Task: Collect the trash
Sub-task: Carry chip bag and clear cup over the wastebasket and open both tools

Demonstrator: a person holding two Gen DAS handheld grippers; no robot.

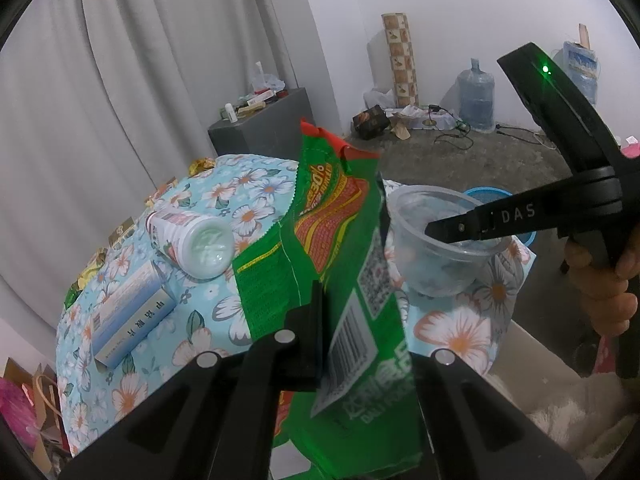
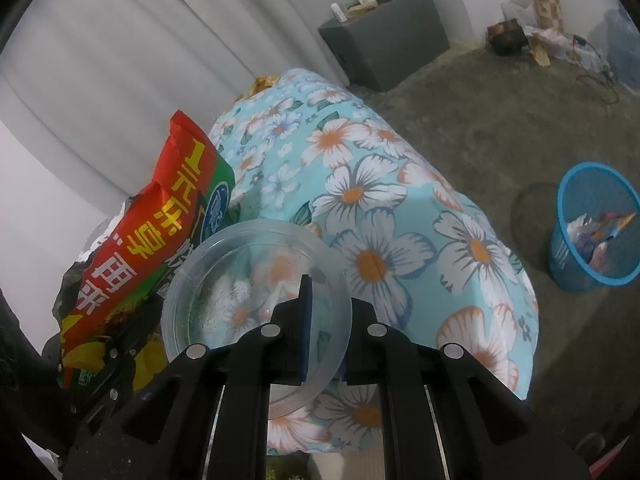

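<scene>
My left gripper (image 1: 360,340) is shut on a green and red snack bag (image 1: 340,240), held upright above the floral-cloth table (image 1: 160,360); the bag also shows in the right wrist view (image 2: 152,248). My right gripper (image 2: 326,332) is shut on the rim of a clear plastic cup (image 2: 240,288), one finger inside and one outside. In the left wrist view the cup (image 1: 436,256) sits beside the bag with the right gripper's finger (image 1: 472,226) in it. A blue waste basket (image 2: 596,228) with trash stands on the floor to the right.
A white bottle (image 1: 192,244) lies on its side on the table beside a blue medicine box (image 1: 128,320); small wrappers (image 1: 120,236) lie along the far edge. A grey cabinet (image 2: 388,36), a water jug (image 1: 476,96) and clutter stand by the wall.
</scene>
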